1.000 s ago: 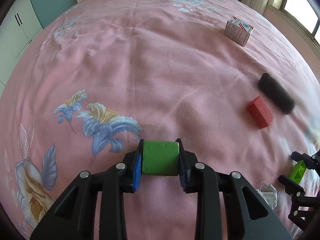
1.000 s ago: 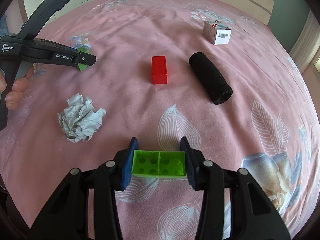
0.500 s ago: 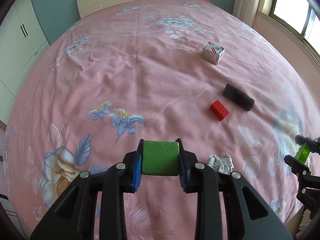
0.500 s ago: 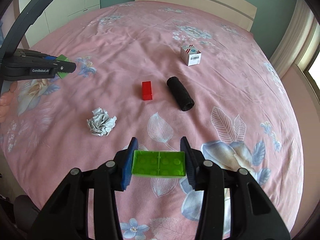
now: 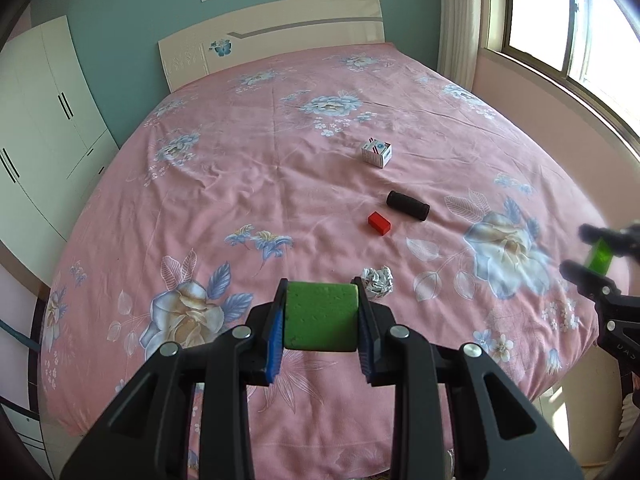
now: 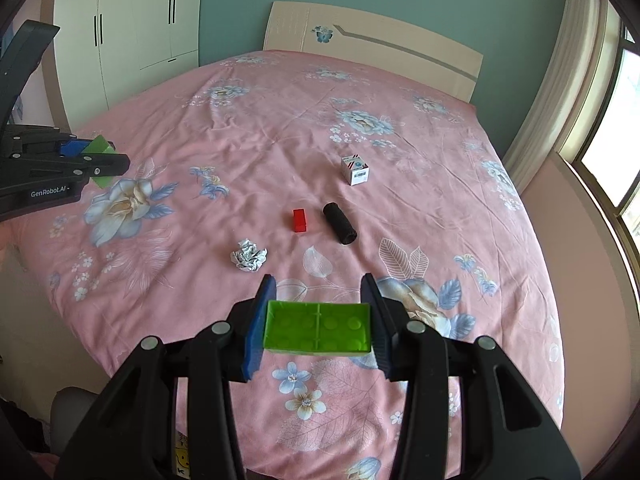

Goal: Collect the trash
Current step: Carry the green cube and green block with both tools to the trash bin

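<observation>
My left gripper (image 5: pixel 321 298) is shut on a green foam block (image 5: pixel 321 316), held high above the near edge of the pink bed. My right gripper (image 6: pixel 319 294) is shut on a green toy brick (image 6: pixel 318 327), also well above the bed. On the bedspread lie a crumpled paper ball (image 5: pixel 377 279) (image 6: pixel 248 255), a red block (image 5: pixel 379 223) (image 6: pixel 299 220), a black roller (image 5: pixel 407 205) (image 6: pixel 339 224) and a small white carton (image 5: pixel 376 153) (image 6: pixel 355 169). Each gripper shows in the other's view: the left (image 6: pixel 96 156), the right, blurred (image 5: pixel 592 254).
The pink flowered bed (image 5: pixel 248 184) fills both views, with a white headboard (image 5: pixel 272 40) at the far end. White wardrobes (image 6: pixel 120 32) stand on the left. A window (image 5: pixel 580 20) and curtain are on the right.
Both grippers have risen and pulled back from the bed, still holding their green pieces. The objects on the bed look smaller and the whole room has come into view.
</observation>
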The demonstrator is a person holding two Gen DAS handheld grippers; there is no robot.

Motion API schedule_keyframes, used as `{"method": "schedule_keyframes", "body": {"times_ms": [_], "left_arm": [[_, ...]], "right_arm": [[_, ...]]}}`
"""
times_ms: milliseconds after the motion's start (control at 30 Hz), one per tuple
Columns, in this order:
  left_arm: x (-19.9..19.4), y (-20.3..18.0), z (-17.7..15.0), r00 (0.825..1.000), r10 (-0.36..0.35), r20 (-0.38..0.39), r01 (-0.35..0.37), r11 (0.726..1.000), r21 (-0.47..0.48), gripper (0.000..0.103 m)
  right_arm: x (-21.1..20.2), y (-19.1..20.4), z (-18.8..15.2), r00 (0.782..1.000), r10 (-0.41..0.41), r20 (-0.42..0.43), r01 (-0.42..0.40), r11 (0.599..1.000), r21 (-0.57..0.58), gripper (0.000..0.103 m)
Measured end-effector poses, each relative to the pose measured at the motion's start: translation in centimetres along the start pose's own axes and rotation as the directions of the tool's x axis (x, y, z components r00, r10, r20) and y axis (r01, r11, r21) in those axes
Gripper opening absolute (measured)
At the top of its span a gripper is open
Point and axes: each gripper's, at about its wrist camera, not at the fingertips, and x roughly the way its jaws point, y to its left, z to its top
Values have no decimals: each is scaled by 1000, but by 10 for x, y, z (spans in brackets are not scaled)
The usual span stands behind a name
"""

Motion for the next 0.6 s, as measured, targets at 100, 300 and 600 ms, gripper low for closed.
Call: {"method": "schedule_keyframes", "body": {"times_ms": [100,300,600], "left_arm": [[-35,-9,-13,1000,-1,27,1,1000,21,32],[-98,-23,-40,997,-25,75,22,999,46,32],[-156,-44,-94,993,-45,113,32,993,117,32]], "right_arm": [[-35,3,-8,1000,-10,21,10,1000,0,45],[-101,9,-27,997,-19,73,19,1000,6,45],[-159,32,-67,995,-24,92,26,1000,-14,45]]}}
